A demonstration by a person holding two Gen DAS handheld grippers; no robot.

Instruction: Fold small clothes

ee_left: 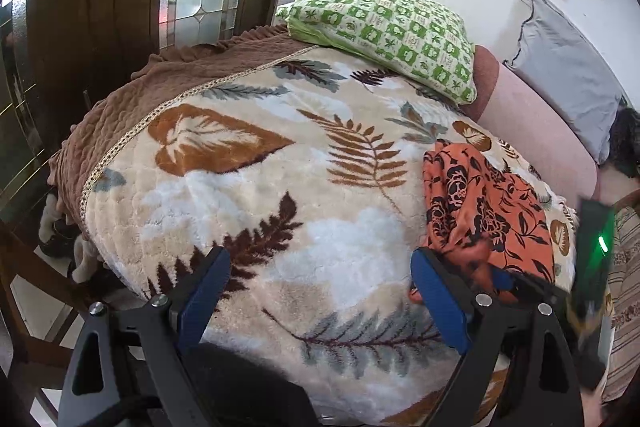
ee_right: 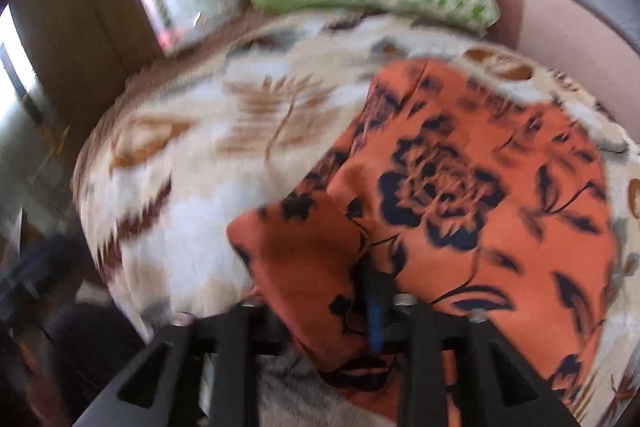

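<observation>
Left wrist view: your left gripper hangs over leaf-print blanket, fingers spread wide, nothing between them. Orange flowered garment lies rumpled on blanket, just beyond right-hand finger. Green checked pillow rests at far edge. Right wrist view, blurred: your right gripper sits low over garment, cloth fold draped between fingers; pinched or loose, cannot tell.

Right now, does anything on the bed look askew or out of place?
Only the orange floral garment: it lies bunched near the leaf-print blanket's edge, one corner draped over the right gripper. The green pillow looks settled. The right view is blurred.
</observation>
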